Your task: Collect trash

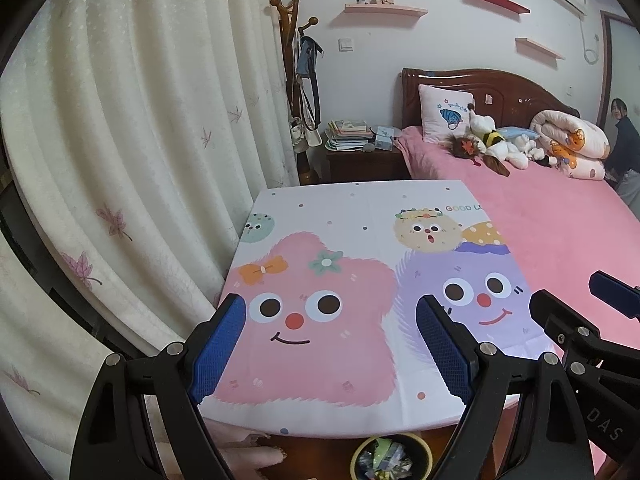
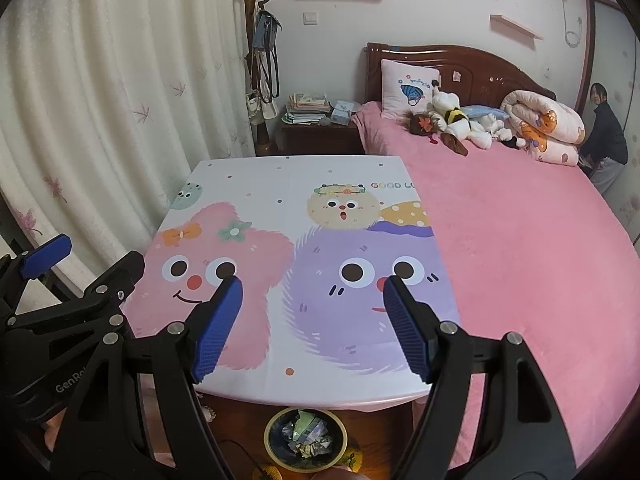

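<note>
Left wrist view shows a bedroom with a large bed under a plain pink fleece cover (image 1: 560, 220), and beside it a low table under a glossy white cloth printed with cartoon fluffy faces, one pink and one purple (image 1: 340, 240). No loose litter is visible on the cloth.

The trash lies low and near. Just past the table's near edge, on the brown floor below, stands a small round bin with a yellow rim and dark inside (image 1: 390, 456), part filled with crumpled paper and wrappers. It has no long axis, and its open mouth faces up. In this view it sits beneath and between the two fingers of the left gripper (image 1: 332, 320), a little towards the right-hand one.

Right wrist view shows the same bin (image 2: 306, 438) under and between the fingers of the right gripper (image 2: 312, 300), nearly centred, so the right hand seems slightly better lined up with it, though both are close. Either hand would have to tip further down to reach the bin.

Both pairs of blue-padded black tongs stand wide apart with nothing between the pads.

Readable writing, largest first: "GOOD LU", cut off by the bed cover, on the cloth; "GenRo", partly hidden, on the left gripper's body in the right view; "DAS" on the right gripper's body in the left view.
</note>
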